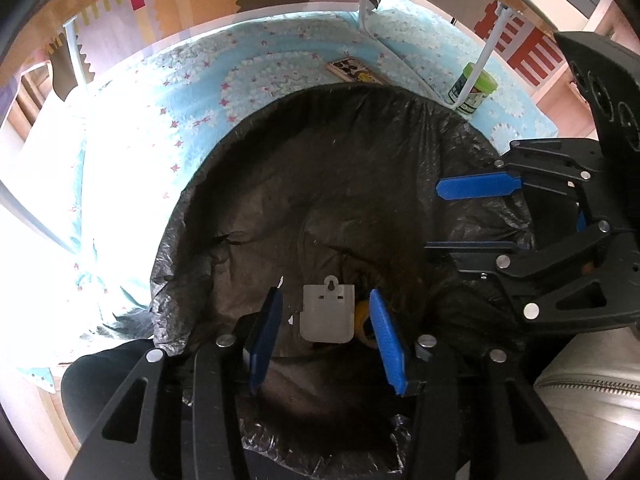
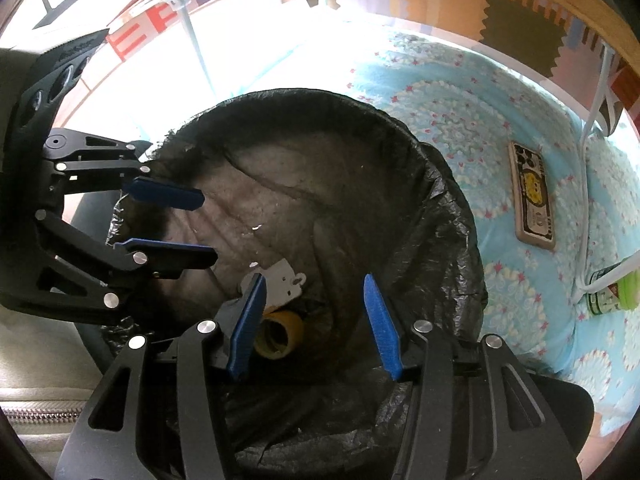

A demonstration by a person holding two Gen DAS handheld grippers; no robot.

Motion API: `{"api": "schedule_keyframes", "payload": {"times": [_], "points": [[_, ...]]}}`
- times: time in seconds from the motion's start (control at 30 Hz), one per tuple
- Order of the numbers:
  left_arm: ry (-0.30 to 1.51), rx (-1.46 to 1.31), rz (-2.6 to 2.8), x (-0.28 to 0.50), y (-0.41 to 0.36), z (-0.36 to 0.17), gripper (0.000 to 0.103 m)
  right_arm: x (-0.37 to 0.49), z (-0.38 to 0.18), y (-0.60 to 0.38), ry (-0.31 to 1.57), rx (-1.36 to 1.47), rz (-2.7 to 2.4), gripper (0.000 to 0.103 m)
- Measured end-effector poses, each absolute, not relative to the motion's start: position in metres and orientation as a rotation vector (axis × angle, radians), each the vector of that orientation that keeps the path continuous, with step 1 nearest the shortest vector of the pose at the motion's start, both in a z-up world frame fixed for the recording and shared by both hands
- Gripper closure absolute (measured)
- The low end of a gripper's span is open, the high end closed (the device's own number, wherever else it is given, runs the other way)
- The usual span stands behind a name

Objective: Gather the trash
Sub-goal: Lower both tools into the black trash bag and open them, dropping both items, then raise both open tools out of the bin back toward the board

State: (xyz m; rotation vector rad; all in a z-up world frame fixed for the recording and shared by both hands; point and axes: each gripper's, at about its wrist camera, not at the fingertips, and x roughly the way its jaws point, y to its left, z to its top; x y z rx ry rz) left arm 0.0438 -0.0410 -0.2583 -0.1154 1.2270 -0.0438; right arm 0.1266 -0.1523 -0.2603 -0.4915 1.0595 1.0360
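A bin lined with a black bag (image 1: 320, 184) stands on the blue mat; it also shows in the right wrist view (image 2: 448, 200). At its bottom lie a white plastic plate with a keyhole slot (image 1: 328, 312) and a yellow tape roll (image 2: 280, 334). The white plate also shows in the right wrist view (image 2: 284, 282). My left gripper (image 1: 324, 300) is open and empty above the bin mouth. My right gripper (image 2: 312, 284) is open and empty over the bin too. Each gripper appears in the other's view: the right one (image 1: 436, 216) and the left one (image 2: 208, 228).
A flat rectangular pack with a yellow cartoon print (image 2: 534, 196) lies on the blue patterned mat (image 2: 500, 280). A green-lidded jar (image 1: 474, 90) stands beside a white metal leg (image 1: 480, 60). A grey zipped cushion (image 1: 588, 396) is close by. A colourful puzzle floor lies beyond.
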Motion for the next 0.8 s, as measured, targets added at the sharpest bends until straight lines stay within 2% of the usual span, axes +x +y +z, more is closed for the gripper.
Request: {"api": "schedule_keyframes", "payload": {"times": [0.4,0.7,0.8], "points": [[1.163,-0.092,-0.071,0.034,-0.041,-0.227,0.059,0.125,-0.242,-0.158,1.02,-0.471,1.041,0.052],[1.052,-0.055,-0.082,0.025,-0.034,-0.177,0.059,0.133,-0.205,-0.169,0.951,-0.434,1.019,0.052],[1.008,-0.036,-0.089,0.024,-0.034,-0.157,0.059,0.133,-0.188,-0.171,0.914,-0.451,1.011,0.048]]}}
